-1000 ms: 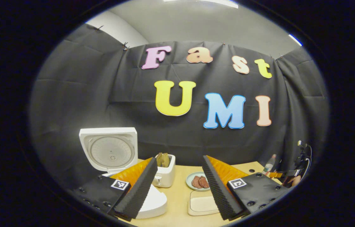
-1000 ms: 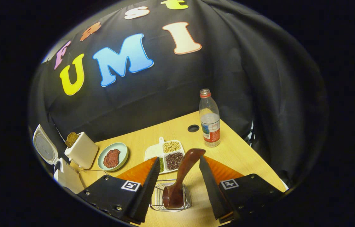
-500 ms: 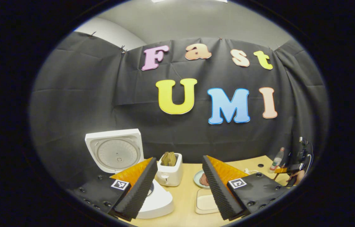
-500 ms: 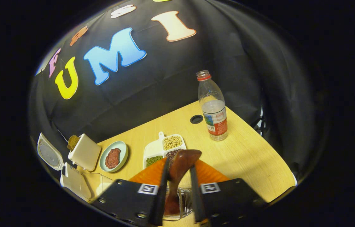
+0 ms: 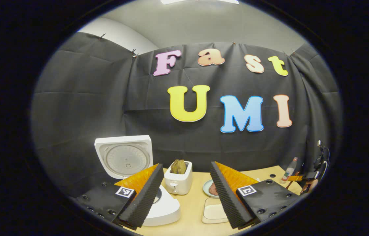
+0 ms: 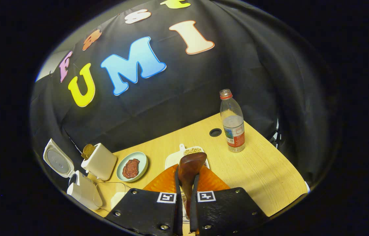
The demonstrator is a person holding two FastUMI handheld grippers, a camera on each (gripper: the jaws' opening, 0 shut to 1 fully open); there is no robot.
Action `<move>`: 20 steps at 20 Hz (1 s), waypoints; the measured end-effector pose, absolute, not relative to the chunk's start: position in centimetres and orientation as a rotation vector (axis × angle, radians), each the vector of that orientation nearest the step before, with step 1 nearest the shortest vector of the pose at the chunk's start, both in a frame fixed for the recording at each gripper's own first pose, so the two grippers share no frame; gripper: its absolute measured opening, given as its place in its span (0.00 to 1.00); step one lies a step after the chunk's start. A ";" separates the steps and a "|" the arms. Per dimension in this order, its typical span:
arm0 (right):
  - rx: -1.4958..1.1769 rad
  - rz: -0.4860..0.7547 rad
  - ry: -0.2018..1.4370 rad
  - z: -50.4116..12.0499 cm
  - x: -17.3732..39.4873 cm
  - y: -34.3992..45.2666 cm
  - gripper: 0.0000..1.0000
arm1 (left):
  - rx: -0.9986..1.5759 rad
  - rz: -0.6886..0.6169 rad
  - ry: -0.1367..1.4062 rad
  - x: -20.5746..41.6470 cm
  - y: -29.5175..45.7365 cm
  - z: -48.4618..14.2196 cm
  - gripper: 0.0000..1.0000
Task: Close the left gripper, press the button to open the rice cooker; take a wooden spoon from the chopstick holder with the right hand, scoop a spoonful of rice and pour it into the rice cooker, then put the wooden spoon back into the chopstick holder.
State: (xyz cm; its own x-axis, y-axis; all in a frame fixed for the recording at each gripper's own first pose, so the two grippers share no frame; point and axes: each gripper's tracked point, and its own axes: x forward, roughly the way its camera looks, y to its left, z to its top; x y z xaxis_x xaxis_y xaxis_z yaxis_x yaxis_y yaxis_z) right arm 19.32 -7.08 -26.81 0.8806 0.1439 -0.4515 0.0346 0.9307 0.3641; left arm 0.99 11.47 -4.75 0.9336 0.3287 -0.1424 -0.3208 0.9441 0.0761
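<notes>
The white rice cooker stands open, its lid upright behind my left gripper's near finger. My left gripper is open above the table and holds nothing. In the right gripper view, my right gripper is shut on the dark wooden spoon, whose handle end sticks up between the fingers. The wire chopstick holder is a sliver below, mostly hidden by the fingers. The open rice cooker sits at the far left there. My right gripper also shows far off at the right edge of the left gripper view.
On the wooden table stand a toaster with bread, a plate of meat, a divided bean tray, a water bottle and a clear container beside the cooker. A cable hole lies near the bottle.
My right gripper has shut on the spoon handle, having stood open around it a second ago. The left gripper has drifted slightly, still open.
</notes>
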 end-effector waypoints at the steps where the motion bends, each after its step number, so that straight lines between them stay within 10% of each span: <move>1: 0.354 0.062 0.470 -25.7 19.1 -7.0 0.09 | 0.055 0.323 0.148 1.1 11.5 -4.6 1.00; 20: 0.208 0.273 0.232 -10.1 12.8 10.1 0.09 | 0.070 0.073 0.129 1.2 15.2 -6.6 1.00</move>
